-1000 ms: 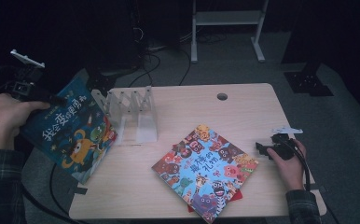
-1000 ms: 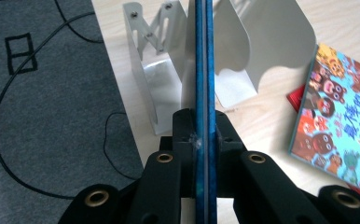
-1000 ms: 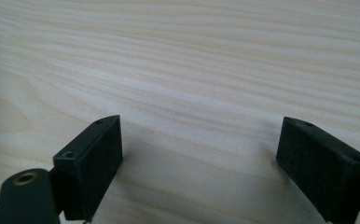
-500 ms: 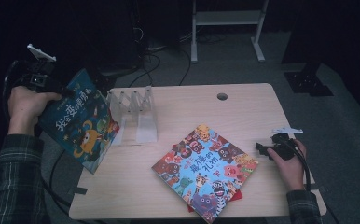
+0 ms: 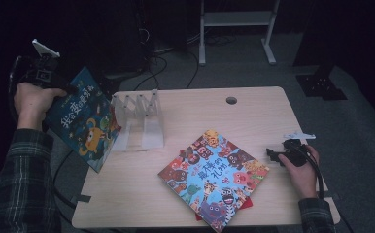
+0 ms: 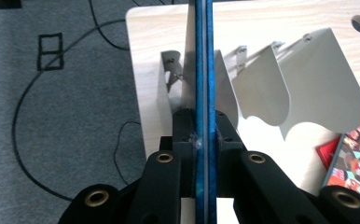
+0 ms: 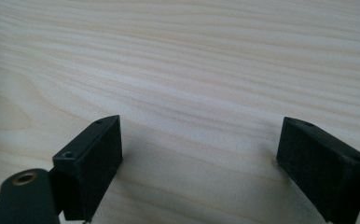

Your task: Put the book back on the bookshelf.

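My left gripper (image 5: 68, 91) is shut on the top corner of a blue picture book (image 5: 81, 124), held in the air off the table's left edge, beside a white metal book rack (image 5: 139, 114). In the left gripper view the book (image 6: 201, 56) shows edge-on between the jaws of the gripper (image 6: 201, 135), with the rack's dividers (image 6: 280, 93) behind it. A second colourful book (image 5: 213, 177) lies flat on the table (image 5: 253, 111) over a red one. My right gripper (image 5: 273, 154) rests on the table at the right, open, with bare wood (image 7: 192, 70) between its fingers (image 7: 94, 158).
The rack stands at the table's back left. A round cable hole (image 5: 231, 100) is near the far edge. Cables (image 5: 161, 68) run over the grey carpet, and a white stand (image 5: 234, 29) rises beyond the table.
My left hand has carried the blue book up and to the right, closer to the rack. The right gripper has stayed in place.
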`<state>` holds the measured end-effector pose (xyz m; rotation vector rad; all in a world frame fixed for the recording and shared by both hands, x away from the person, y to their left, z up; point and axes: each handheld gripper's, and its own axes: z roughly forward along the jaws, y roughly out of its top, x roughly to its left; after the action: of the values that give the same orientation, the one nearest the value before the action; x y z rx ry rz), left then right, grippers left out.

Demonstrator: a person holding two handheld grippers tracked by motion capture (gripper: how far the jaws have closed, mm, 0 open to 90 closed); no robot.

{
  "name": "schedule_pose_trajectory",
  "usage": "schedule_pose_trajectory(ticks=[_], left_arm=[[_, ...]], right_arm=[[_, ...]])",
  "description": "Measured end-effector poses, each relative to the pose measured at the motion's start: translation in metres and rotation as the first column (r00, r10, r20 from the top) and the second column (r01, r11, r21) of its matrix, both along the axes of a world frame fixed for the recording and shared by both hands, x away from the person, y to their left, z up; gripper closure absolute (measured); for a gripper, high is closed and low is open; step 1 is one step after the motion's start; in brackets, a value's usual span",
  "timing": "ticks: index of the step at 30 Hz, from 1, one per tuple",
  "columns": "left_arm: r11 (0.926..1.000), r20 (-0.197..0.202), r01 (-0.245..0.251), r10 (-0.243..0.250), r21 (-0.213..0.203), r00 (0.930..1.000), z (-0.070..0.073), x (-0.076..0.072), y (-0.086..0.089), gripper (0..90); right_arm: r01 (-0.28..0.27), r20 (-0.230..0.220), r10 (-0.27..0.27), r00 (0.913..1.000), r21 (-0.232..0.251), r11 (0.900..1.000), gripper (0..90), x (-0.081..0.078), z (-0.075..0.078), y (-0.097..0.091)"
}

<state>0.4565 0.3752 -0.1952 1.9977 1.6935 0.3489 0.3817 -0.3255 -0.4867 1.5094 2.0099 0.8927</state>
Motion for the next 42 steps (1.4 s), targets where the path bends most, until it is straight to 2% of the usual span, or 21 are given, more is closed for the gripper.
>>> schedule_pose_trajectory(ticks=[7, 16, 22, 29, 37, 42], left_arm=[[0.9994, 0.016, -0.025, 0.026, -0.024, 0.9995, -0.003, 0.007, 0.004, 82.6], [0.9993, 0.029, -0.021, 0.022, -0.032, 0.9993, -0.006, 0.008, 0.005, 82.4], [0.9995, 0.038, -0.013, 0.014, -0.027, 0.9992, -0.005, 0.005, 0.007, 75.5], [0.9998, 0.073, 0.000, 0.001, -0.018, 0.9973, 0.008, -0.003, 0.010, 68.1], [0.9999, 0.119, 0.008, -0.009, 0.007, 0.9928, 0.026, -0.010, 0.010, 66.2], [0.9998, 0.142, 0.015, -0.016, 0.013, 0.9897, 0.031, -0.012, 0.007, 67.9]], right_arm=[[-0.004, 0.002, 0.004, 1.0000, -0.002, 1.0000, 13.1, 0.000, 0.000, 0.000], [-0.003, 0.000, 0.004, 1.0000, -0.001, 1.0000, 13.1, 0.000, 0.000, 0.000], [-0.003, -0.001, 0.003, 1.0000, -0.001, 1.0000, 13.1, 0.000, 0.000, 0.000], [-0.003, 0.000, 0.003, 1.0000, 0.000, 1.0000, 13.1, -0.001, 0.000, 0.001], [-0.004, -0.001, 0.004, 1.0000, 0.001, 1.0000, 13.0, -0.001, 0.000, 0.001], [-0.005, 0.000, 0.005, 1.0000, 0.001, 1.0000, 13.0, -0.001, 0.000, 0.001]])
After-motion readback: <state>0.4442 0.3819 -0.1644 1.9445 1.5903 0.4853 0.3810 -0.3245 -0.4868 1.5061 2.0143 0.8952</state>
